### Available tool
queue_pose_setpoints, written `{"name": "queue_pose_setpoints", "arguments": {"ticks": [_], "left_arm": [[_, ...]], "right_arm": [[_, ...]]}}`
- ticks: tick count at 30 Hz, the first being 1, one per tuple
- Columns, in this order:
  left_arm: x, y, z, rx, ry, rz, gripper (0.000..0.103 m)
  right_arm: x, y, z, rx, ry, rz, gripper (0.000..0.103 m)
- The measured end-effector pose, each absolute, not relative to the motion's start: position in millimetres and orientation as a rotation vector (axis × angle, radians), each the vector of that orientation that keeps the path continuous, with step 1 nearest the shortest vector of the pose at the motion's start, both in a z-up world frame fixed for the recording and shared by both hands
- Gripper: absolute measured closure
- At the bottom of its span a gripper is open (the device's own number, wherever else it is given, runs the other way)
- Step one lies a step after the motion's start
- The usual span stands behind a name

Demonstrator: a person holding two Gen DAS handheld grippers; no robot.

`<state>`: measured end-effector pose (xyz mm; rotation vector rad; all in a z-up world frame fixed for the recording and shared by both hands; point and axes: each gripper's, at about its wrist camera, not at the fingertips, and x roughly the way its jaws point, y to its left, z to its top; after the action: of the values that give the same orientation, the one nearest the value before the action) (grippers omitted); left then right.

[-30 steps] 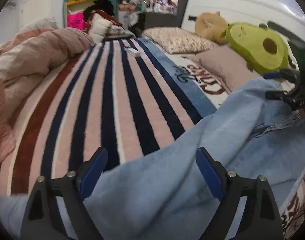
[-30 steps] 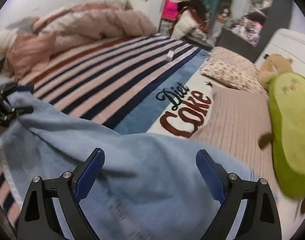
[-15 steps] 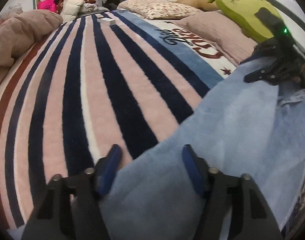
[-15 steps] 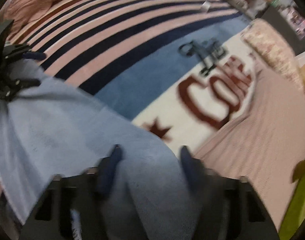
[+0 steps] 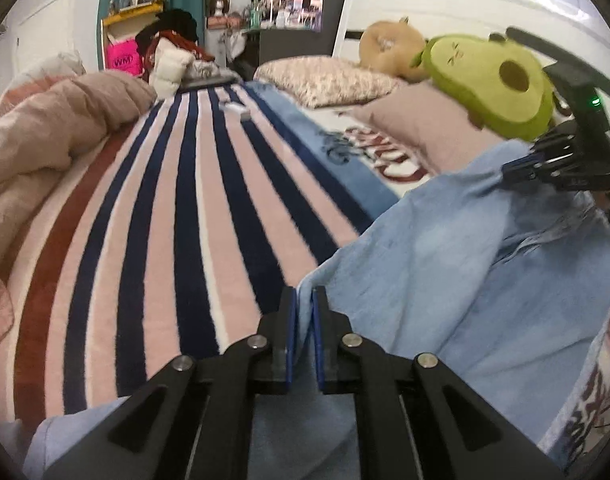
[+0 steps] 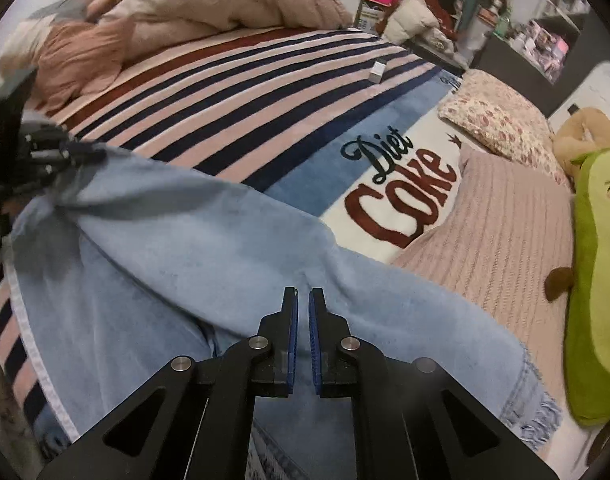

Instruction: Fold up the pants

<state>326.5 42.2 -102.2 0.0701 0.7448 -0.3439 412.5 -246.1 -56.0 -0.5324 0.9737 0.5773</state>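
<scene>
Light blue denim pants (image 5: 445,264) lie on the striped bed blanket and are lifted at two spots. My left gripper (image 5: 303,300) is shut on an edge of the pants and holds it up. My right gripper (image 6: 303,300) is shut on a fold of the pants (image 6: 209,240). The right gripper also shows at the right of the left wrist view (image 5: 545,164), pinching the cloth. The left gripper shows at the left of the right wrist view (image 6: 61,156), with cloth draped from it. A frayed hem (image 6: 541,416) lies at lower right.
The striped blanket (image 5: 193,216) carries a Diet Coke print (image 6: 401,196). A rumpled pink duvet (image 5: 53,128) is piled at the left. Pillows (image 6: 501,120), an avocado plush (image 5: 493,84) and a tan plush (image 5: 389,46) lie near the headboard. A small white box (image 6: 377,71) sits on the blanket.
Both grippers were open over the pants, came down and closed on the cloth. They have now lifted the pinched cloth off the blanket.
</scene>
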Motion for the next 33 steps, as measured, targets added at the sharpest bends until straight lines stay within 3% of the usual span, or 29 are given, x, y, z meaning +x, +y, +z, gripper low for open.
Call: {"name": "queue_pose_setpoints", "arguments": {"ticks": [2, 3, 4, 9, 13, 18, 20, 22, 23, 24, 25, 33], "left_arm": [[317, 42, -93, 0.08, 0.708, -0.326, 0.098], [311, 42, -88, 0.084, 0.681, -0.322, 0.098], [303, 43, -82, 0.081, 0.654, -0.325, 0.098], [287, 46, -71, 0.096, 0.58, -0.331, 0.098], [274, 47, -75, 0.097, 0.545, -0.392, 0.098], [267, 50, -79, 0.046, 0.551, -0.429, 0.098], [264, 50, -80, 0.04, 0.56, -0.429, 0.098], [260, 47, -82, 0.043, 0.566, -0.411, 0.098], [257, 47, -82, 0.041, 0.568, -0.415, 0.098], [255, 47, -81, 0.032, 0.568, -0.422, 0.098], [252, 47, -80, 0.022, 0.565, -0.423, 0.098], [198, 57, -79, -0.035, 0.602, -0.404, 0.098]], "right_arm": [[421, -242, -51, -0.497, 0.978, 0.564, 0.085], [424, -238, -51, -0.498, 0.978, 0.55, 0.052], [428, -234, -52, -0.525, 0.962, 0.539, 0.032], [451, -210, -71, -0.673, 0.947, 0.585, 0.032], [470, -189, -82, -0.766, 0.955, 0.708, 0.014], [489, -163, -116, -0.879, 1.101, 0.867, 0.014], [493, -158, -127, -0.89, 1.175, 0.887, 0.022], [486, -159, -121, -0.851, 1.179, 0.927, 0.058], [481, -161, -118, -0.851, 1.163, 0.932, 0.066], [473, -164, -115, -0.865, 1.144, 0.926, 0.085], [465, -166, -112, -0.873, 1.122, 0.905, 0.091], [354, -191, -72, -0.713, 0.88, 0.784, 0.095]]}}
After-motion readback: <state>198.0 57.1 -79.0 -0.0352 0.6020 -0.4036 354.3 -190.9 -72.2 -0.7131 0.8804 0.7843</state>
